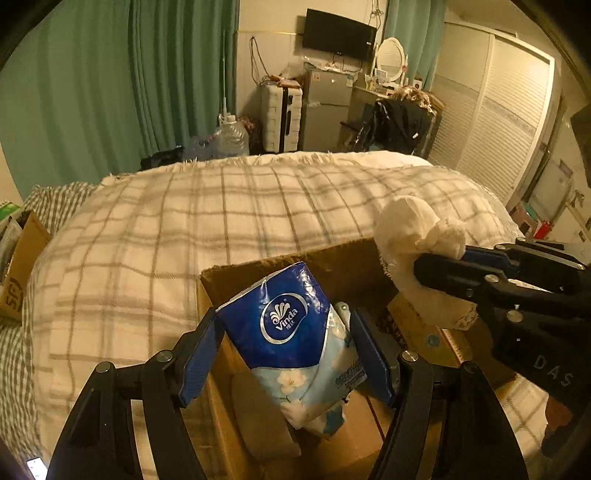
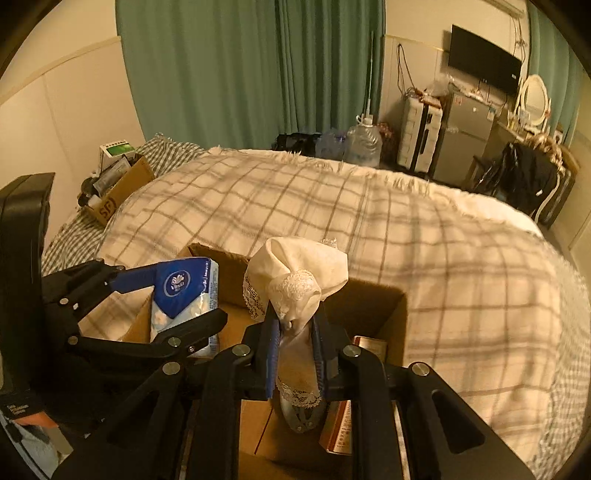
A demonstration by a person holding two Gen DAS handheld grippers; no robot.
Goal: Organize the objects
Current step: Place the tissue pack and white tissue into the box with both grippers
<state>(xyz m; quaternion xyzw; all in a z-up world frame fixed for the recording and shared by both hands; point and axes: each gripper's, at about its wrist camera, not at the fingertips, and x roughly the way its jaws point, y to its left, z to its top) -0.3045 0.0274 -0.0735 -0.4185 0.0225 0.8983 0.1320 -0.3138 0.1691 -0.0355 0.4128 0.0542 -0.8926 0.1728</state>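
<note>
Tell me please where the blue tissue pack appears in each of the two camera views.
Left wrist view: tissue pack at bottom centre, between the left tongs, over the cardboard box.
Right wrist view: tissue pack at left of centre.
Shared landmark: the wall television.

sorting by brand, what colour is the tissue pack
Blue and white tissue pack, floral lower half; left wrist view shows it best.

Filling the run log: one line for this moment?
left claw: holds tissue pack | right claw: holds white cloth | both over cardboard box
</note>
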